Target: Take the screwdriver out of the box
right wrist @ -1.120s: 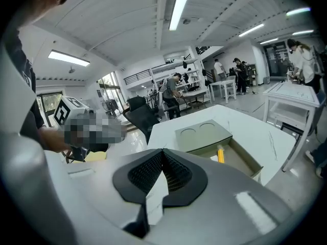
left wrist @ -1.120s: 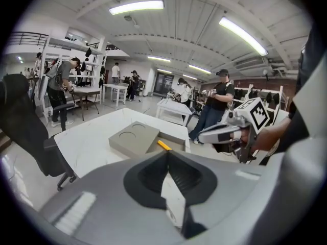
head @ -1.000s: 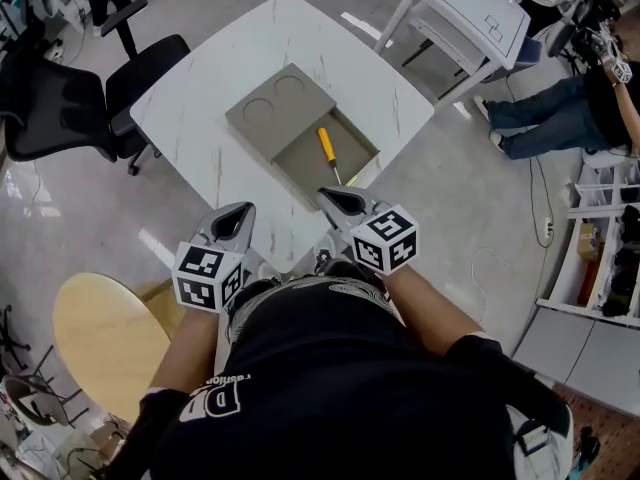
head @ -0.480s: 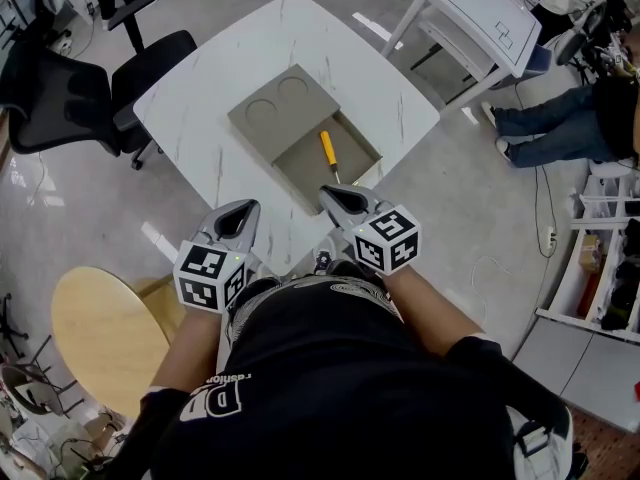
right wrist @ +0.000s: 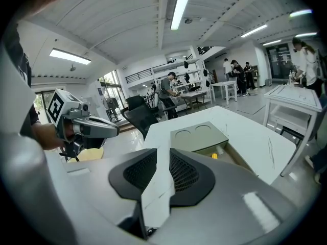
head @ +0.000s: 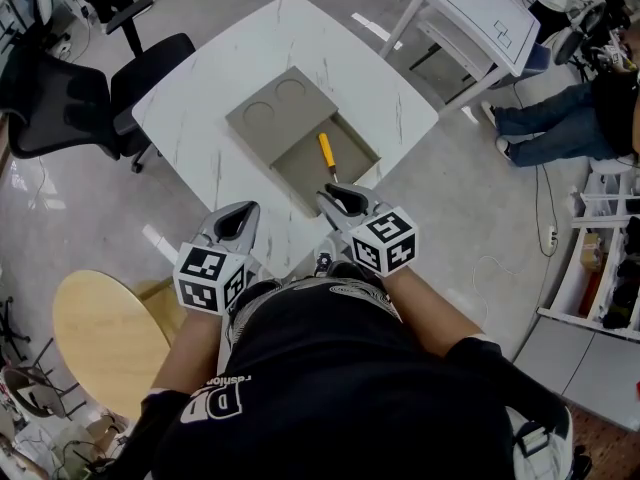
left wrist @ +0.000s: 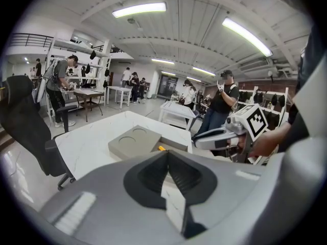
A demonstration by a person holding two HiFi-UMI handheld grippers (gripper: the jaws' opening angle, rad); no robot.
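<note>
A grey box [head: 262,118] sits on the white marble table [head: 200,78], its lid with two round recesses slid aside. In the uncovered compartment lies the screwdriver [head: 326,154], with a yellow handle and its shaft toward me. My right gripper [head: 328,196] hovers at the table's near edge just short of the box, its jaws a narrow gap apart and empty. My left gripper [head: 243,209] is level with it to the left, with its tips together and holding nothing. The box [left wrist: 134,141] and screwdriver [right wrist: 214,156] lie ahead of both grippers.
Two black office chairs [head: 60,98] stand left of the table. A round wooden stool [head: 100,333] is at my lower left. A white side table [head: 470,18] and a seated person's legs [head: 550,123] are to the right. Cables run across the floor there.
</note>
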